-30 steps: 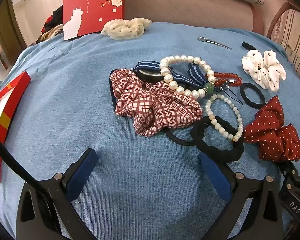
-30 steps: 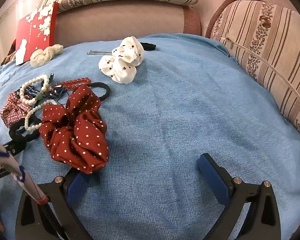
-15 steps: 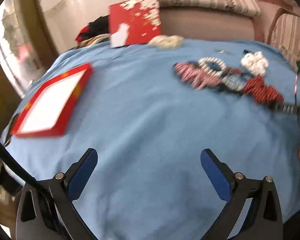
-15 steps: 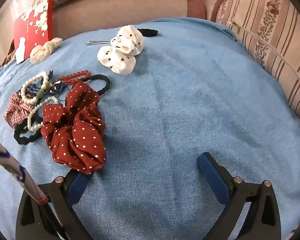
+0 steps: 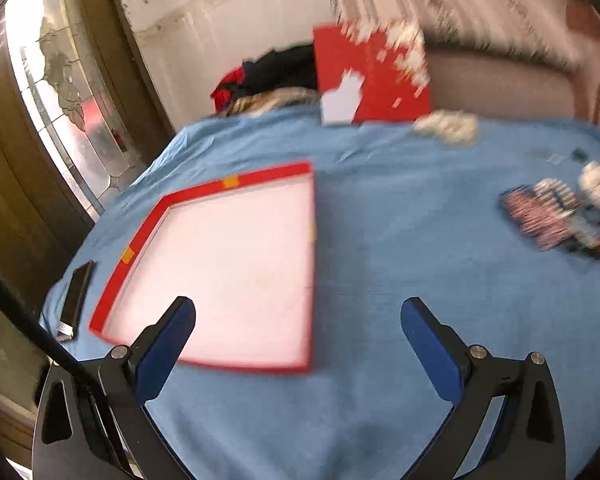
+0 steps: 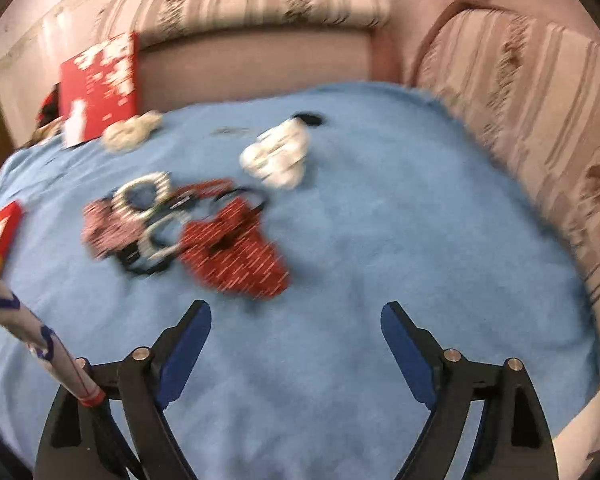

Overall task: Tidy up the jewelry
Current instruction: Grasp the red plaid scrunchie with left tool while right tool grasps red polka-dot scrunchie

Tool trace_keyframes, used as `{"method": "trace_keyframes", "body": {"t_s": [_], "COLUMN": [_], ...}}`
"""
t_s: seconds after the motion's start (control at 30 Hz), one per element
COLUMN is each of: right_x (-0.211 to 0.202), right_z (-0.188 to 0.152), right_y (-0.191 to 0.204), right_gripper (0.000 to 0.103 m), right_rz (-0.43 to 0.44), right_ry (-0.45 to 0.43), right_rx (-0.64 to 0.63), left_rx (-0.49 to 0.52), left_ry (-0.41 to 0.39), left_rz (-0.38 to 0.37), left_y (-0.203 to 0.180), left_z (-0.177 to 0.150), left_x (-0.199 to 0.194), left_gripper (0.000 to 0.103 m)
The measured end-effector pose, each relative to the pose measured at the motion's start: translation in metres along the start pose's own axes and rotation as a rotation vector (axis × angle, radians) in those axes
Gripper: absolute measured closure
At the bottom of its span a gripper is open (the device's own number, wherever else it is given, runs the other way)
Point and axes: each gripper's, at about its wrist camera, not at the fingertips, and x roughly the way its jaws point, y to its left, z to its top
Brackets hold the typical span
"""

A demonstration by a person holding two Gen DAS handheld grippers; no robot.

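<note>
Lying on blue cloth (image 6: 380, 208): crumpled dotted scrunchie (image 6: 236, 256)

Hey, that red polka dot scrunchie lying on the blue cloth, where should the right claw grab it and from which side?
Probably the near puffy edge of the red polka dot scrunchie, coming down from above on the right claw's own side. It lies flat and bunched on the blue cloth, bare there, while bracelets crowd its left. The claw's jaws have just been closing, nothing between them.
</note>
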Motion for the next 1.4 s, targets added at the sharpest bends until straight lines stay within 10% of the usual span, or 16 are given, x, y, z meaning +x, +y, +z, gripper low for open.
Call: {"method": "trace_keyframes", "body": {"t_s": [0.17, 0.4, 0.77, 0.9, 1.27, 1.4], "right_x": [-0.012, -0.007, 0.053, 0.094, 0.010, 0.005], "right_z": [-0.007, 0.007, 0.047, 0.056, 0.029, 0.006], "right_y": [0.016, 0.027, 0.166, 0.181, 0.201, 0.200], "right_gripper": [0.034, 0.035, 0.056, 0.102, 0.100, 0.060], "right_rz": [0.017, 0.103, 0.366, 0.310, 0.695, 0.628], "right_ry": [-0.037, -0.015, 0.047, 0.143, 0.204, 0.188], "right_rx": [-0.021, -0.060, -0.296, -0.293, -0.266, -0.326], "left_rx": [0.014, -0.104, -0.256, -0.273, -0.326, -0.303], "left_ry": [0.183, 0.180, 0.033, 0.046, 0.042, 0.069], "left_rz": [-0.058, -0.043, -0.302, -0.317, -0.280, -0.326], "left_y": [0.014, 0.047, 0.040, 0.035, 0.060, 0.058], "left_z": [-0.019, -0.026, -0.003, -0.003, -0.013, -0.015], "left_x": [0.062, 0.053, -0.028, -0.028, -0.033, -0.033], "left_gripper": [0.060, 0.063, 0.046, 0.046, 0.046, 0.043]}}
